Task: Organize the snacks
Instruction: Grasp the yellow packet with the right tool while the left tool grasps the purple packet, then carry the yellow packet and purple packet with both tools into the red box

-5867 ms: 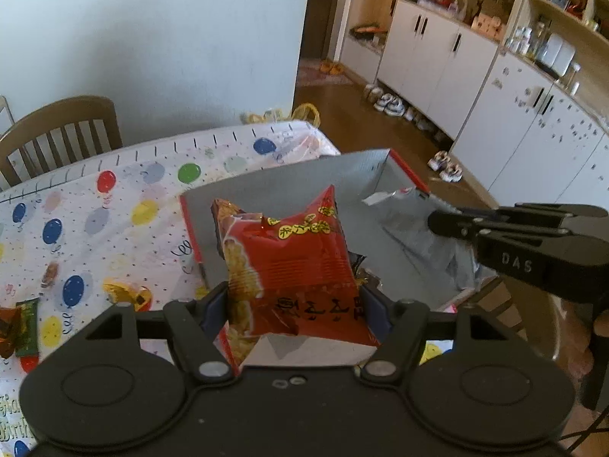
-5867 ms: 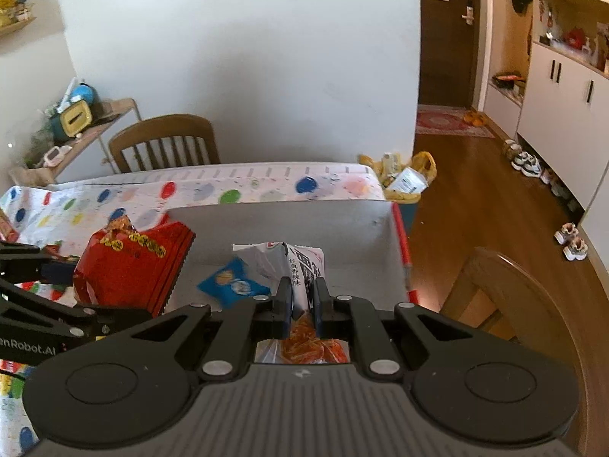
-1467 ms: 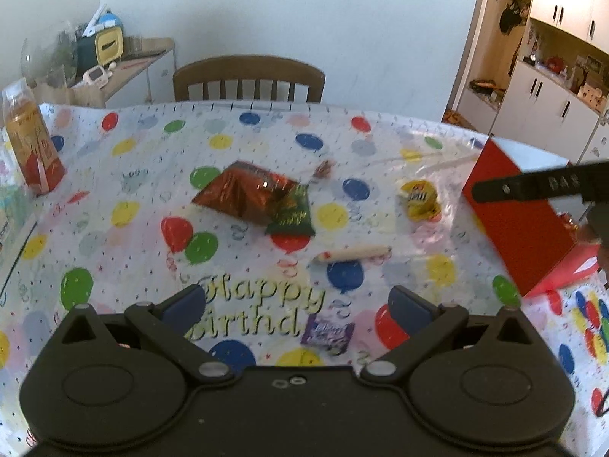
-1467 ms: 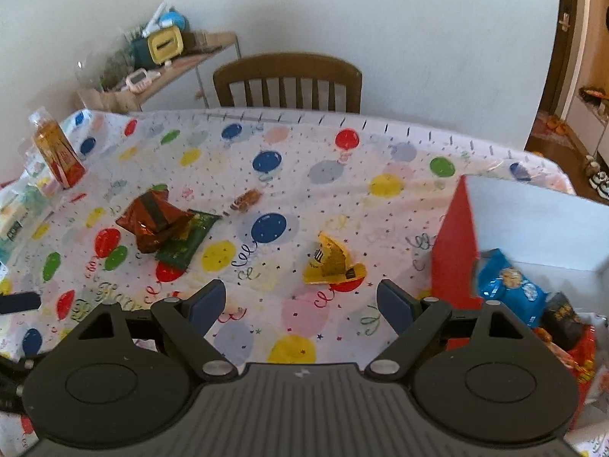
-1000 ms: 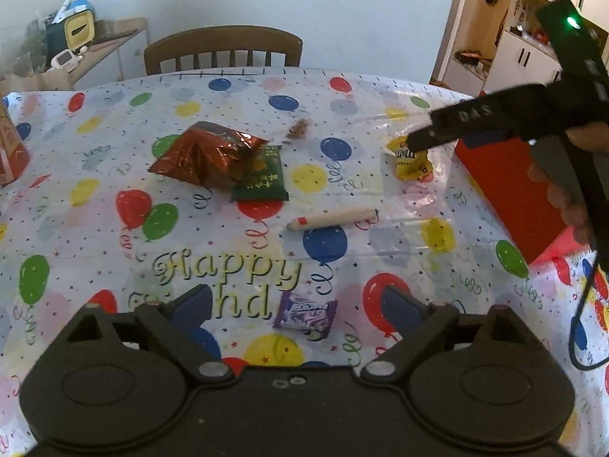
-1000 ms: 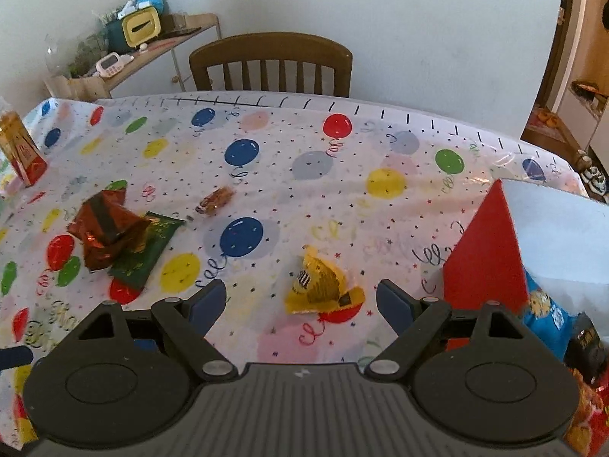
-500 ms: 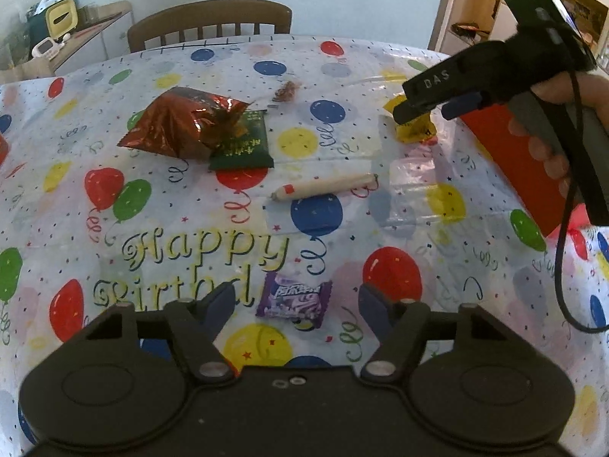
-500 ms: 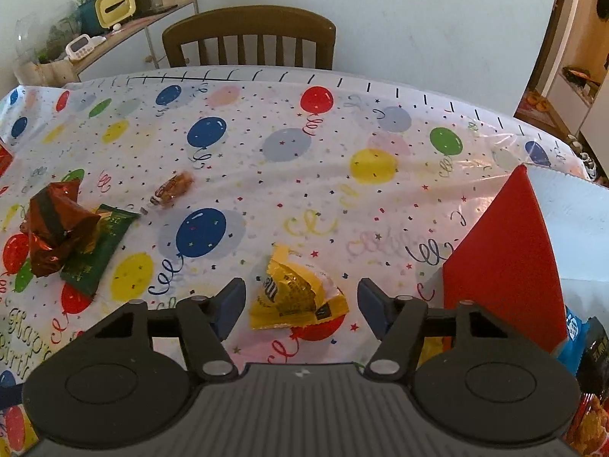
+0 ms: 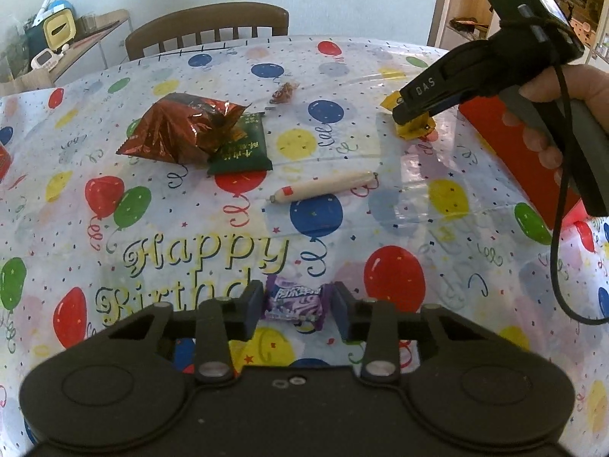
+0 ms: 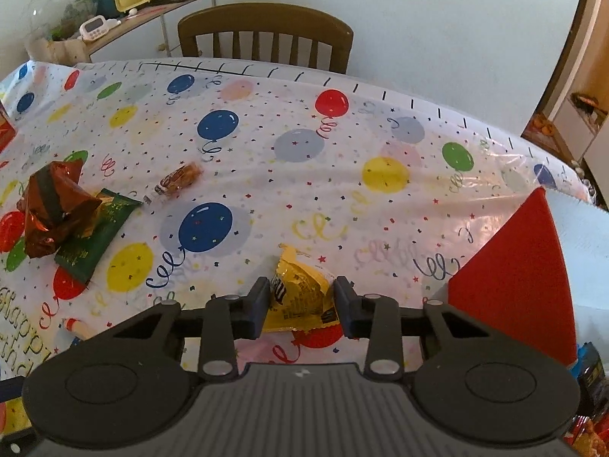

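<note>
Here the left gripper [image 9: 294, 306] is closing around a small purple foil-wrapped candy [image 9: 295, 302], the right gripper [image 10: 302, 301] likewise on a crumpled yellow candy packet [image 10: 300, 289]; both lie on the balloon-print tablecloth [image 10: 266, 175]. The red-walled cardboard box [image 10: 521, 274], at three o'clock, is presumably their destination.

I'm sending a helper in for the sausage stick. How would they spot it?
On the balloon-print tablecloth, look just beyond the "Happy Birthday" lettering, above a blue balloon. The sausage stick lies there alone: a slim, pale tube with a red band at one end, unlike the crinkly foil packets around it.
</note>
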Demonstrator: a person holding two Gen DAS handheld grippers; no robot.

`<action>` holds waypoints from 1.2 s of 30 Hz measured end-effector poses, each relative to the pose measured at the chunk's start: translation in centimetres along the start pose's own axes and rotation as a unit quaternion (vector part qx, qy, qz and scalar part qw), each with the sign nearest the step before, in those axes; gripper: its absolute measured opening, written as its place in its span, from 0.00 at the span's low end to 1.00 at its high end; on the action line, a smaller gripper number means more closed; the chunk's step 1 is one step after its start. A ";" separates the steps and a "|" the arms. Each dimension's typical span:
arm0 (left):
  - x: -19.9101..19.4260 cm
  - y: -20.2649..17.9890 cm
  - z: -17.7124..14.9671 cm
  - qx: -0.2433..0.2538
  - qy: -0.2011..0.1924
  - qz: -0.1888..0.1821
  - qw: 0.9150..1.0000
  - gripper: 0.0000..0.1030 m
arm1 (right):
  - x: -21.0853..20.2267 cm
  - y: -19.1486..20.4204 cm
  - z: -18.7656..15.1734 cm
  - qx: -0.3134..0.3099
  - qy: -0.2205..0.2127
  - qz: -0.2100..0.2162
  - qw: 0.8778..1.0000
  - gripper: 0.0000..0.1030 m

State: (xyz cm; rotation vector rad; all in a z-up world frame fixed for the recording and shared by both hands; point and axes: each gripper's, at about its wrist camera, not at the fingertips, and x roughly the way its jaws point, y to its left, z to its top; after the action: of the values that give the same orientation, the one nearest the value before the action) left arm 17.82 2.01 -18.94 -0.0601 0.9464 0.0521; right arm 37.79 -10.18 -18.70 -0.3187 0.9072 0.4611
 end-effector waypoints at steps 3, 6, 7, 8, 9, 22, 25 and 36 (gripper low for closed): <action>-0.1 0.1 0.1 -0.005 0.000 0.002 1.000 0.30 | -0.4 0.0 -0.1 0.002 -0.002 0.001 1.000 0.32; -0.2 0.5 0.2 -0.018 0.001 0.000 1.000 0.27 | -1.0 -0.1 -0.2 0.010 -0.006 0.005 1.000 0.31; -0.2 0.5 0.2 -0.021 0.001 -0.001 1.000 0.27 | -1.3 -0.2 -0.3 0.013 -0.008 0.008 1.000 0.31; -0.3 0.6 0.2 -0.023 0.002 0.000 1.000 0.27 | -1.6 -0.2 -0.3 0.015 -0.009 0.010 1.000 0.31; -0.3 0.7 0.2 -0.025 0.002 0.001 1.000 0.26 | -1.9 -0.2 -0.4 0.016 -0.011 0.013 1.000 0.31; -2.0 0.8 0.3 -0.038 -0.013 -0.006 0.999 0.25 | -7.3 -0.9 -2.1 0.048 -0.027 0.047 0.997 0.31; -2.7 0.6 0.5 -0.038 -0.019 -0.009 0.999 0.25 | -9.0 -1.1 -2.4 0.051 -0.034 0.053 0.997 0.31; -5.7 -1.0 1.7 -0.033 -0.042 -0.027 0.998 0.25 | -15.8 -4.0 -4.0 0.069 -0.065 0.064 0.993 0.31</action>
State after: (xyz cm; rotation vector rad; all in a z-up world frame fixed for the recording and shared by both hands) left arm 15.91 1.00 -13.30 -0.1434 0.8591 0.0353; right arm 28.74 -19.34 -7.96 -0.1033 0.8305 0.5273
